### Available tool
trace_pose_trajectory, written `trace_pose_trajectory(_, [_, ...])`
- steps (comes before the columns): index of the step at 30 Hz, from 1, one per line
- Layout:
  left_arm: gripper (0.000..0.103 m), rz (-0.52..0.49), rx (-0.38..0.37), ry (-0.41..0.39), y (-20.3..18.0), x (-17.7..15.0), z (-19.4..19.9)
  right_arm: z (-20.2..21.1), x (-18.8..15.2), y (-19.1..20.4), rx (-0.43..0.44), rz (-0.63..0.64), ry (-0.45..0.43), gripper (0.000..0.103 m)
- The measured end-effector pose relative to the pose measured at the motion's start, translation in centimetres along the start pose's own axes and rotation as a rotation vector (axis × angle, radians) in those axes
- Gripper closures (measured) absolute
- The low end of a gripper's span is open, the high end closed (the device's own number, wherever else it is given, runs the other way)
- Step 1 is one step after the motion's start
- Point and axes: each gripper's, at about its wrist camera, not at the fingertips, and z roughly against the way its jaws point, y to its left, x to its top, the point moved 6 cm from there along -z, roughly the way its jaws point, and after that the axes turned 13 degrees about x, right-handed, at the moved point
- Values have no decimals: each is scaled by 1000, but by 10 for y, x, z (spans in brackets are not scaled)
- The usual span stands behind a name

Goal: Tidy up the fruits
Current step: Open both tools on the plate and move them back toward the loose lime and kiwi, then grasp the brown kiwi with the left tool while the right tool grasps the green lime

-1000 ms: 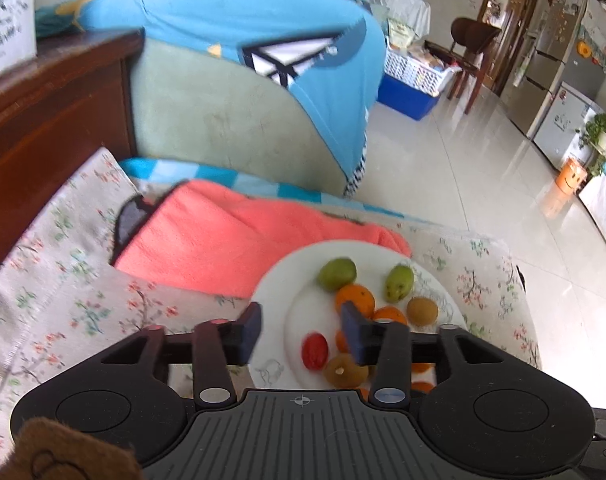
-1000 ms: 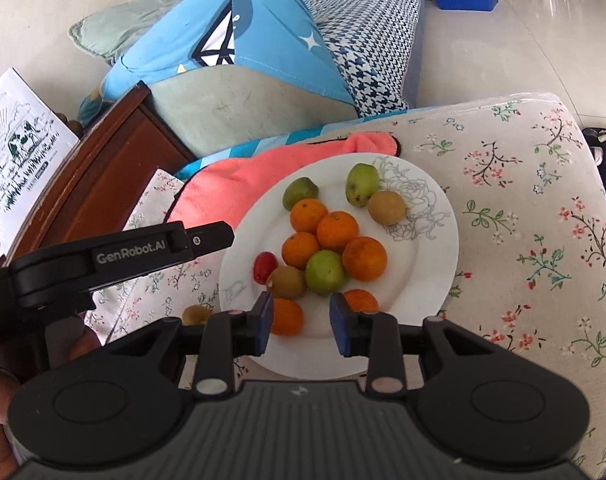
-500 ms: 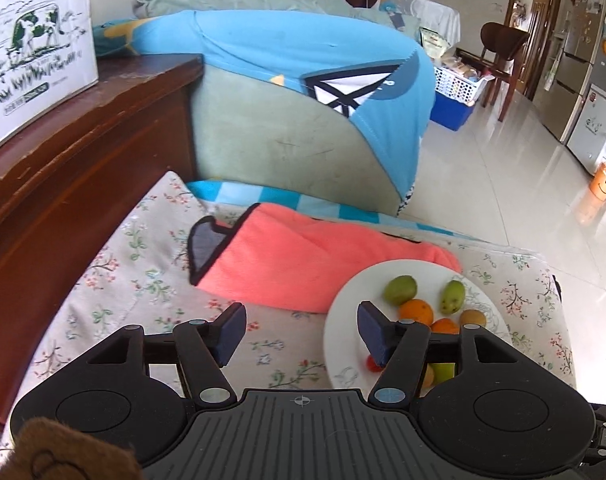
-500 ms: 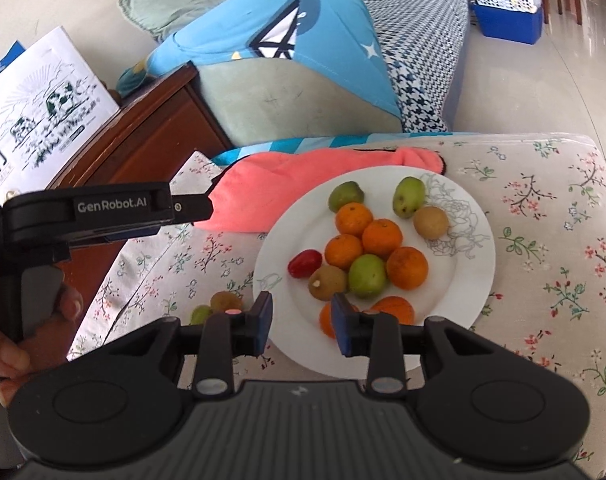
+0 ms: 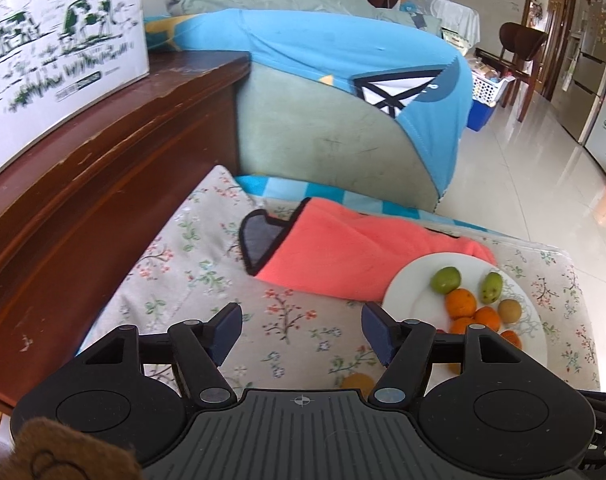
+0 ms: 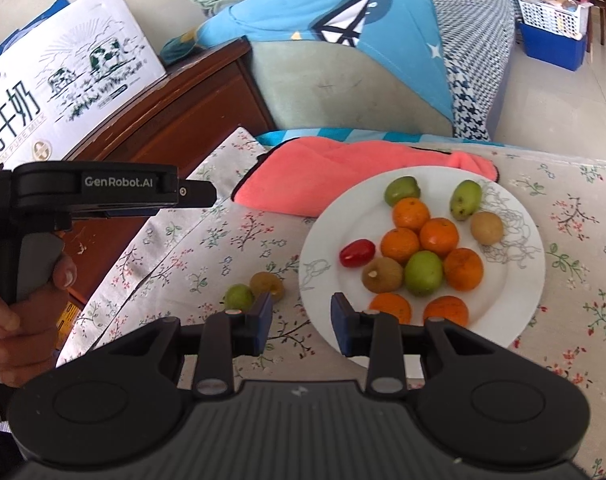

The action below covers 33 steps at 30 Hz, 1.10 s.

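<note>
A white plate (image 6: 515, 280) on the floral cloth holds several oranges, green fruits, brown fruits and a red tomato (image 6: 357, 253). A small green fruit (image 6: 239, 297) and a brown fruit (image 6: 266, 285) lie on the cloth left of the plate. My right gripper (image 6: 299, 322) is open and empty, just above the plate's near left rim. My left gripper (image 5: 301, 332) is open wide and empty over the cloth, left of the plate (image 5: 415, 292); it also shows in the right wrist view (image 6: 195, 194). A brownish fruit (image 5: 357, 383) lies just under it.
A pink towel (image 6: 343, 176) lies behind the plate. A dark wooden cabinet (image 5: 83, 184) with a milk carton box (image 5: 55, 44) stands at the left. A green sofa with a blue cloth (image 5: 343, 92) is behind. Tiled floor (image 5: 543, 184) lies to the right.
My left gripper has moved left off the plate and opened wider. My right gripper has pulled back and shifted left, bringing the two loose fruits on the cloth into view.
</note>
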Motion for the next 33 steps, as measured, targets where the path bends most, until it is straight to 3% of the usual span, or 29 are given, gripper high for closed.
trace_pose_trajectory(13, [34,-3,37,30,28,-15,-4,-38,-11,24,72,80,64,69])
trace_pose_trajectory(21, [34,18,54,38,38,-15,-8,-70,-22,23,46,58,95,69])
trace_pose_trajectory(27, [34,25,50,45,38,-15,-9,-80,-19,16,49,-17,46,58])
trace_pose_trajectory(33, [33,11,61,57,35,-18,-14,-88,-17,20,12,26,32,59])
